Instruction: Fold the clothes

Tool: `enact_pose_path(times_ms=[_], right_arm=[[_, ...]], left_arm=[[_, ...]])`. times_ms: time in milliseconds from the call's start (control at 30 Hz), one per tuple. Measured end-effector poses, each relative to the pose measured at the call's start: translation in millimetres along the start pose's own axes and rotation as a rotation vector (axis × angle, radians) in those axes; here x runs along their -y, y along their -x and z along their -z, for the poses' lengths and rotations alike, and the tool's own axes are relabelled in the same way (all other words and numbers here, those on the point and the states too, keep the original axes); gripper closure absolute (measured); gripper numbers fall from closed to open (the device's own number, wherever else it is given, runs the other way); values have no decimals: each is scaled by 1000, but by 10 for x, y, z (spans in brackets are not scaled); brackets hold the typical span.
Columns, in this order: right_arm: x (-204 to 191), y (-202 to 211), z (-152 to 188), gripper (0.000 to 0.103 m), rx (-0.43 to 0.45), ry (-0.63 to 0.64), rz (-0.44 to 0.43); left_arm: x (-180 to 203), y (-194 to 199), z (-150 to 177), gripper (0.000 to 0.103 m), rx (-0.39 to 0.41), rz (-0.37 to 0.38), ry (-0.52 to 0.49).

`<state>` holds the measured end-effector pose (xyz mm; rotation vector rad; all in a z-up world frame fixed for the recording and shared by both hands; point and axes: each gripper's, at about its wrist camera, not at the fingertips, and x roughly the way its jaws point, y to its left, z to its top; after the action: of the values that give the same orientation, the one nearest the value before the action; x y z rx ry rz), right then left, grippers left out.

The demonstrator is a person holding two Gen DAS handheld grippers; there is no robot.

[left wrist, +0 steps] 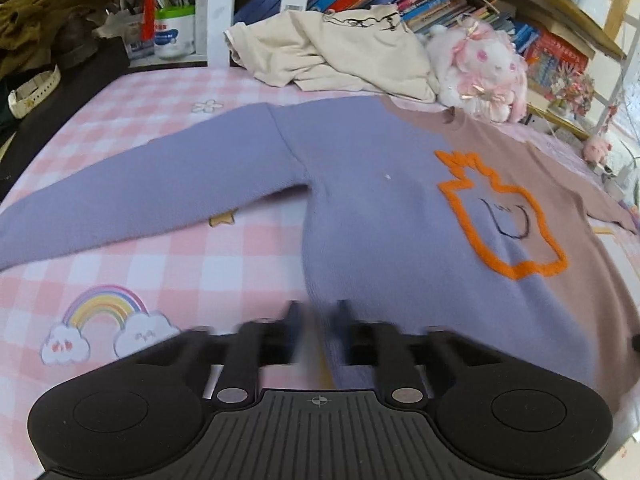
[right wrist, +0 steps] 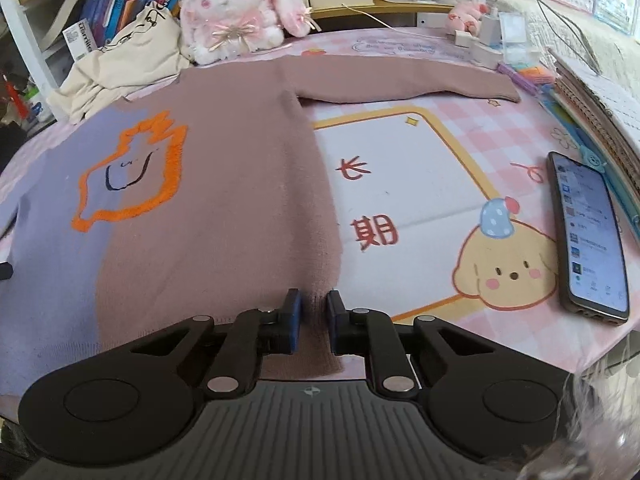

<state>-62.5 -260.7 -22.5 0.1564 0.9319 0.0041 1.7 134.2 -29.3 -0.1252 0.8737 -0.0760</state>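
Purple-and-mauve knit sweater (right wrist: pixel 208 200) lies flat, sleeves spread, on pink checkered mat (right wrist: pixel 460 128). Right gripper (right wrist: pixel 313 322) straddles hem corner, jaws slightly apart. Left gripper (left wrist: pixel 316 332) blurred; cannot tell its state. Risk: uneven pinches skew the fold; the black smartphone (right wrist: pixel 588 236) lies near.

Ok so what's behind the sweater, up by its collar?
Behind the sweater lie a crumpled cream garment and a white-and-pink plush bunny, with shelved books beyond. The garment and bunny hide whatever lies under them.
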Motion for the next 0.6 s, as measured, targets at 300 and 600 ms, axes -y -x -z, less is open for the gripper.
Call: enact_pose_path(times_ms=[300,600], right_arm=[[-269,-43,31,91,8,119,-36],[-152,-3,91,92,14,65,-31]], left_arm=[[13,-192,-224,96,28,-83,-56],[-31,-113,-121,95,38,-58,-33]])
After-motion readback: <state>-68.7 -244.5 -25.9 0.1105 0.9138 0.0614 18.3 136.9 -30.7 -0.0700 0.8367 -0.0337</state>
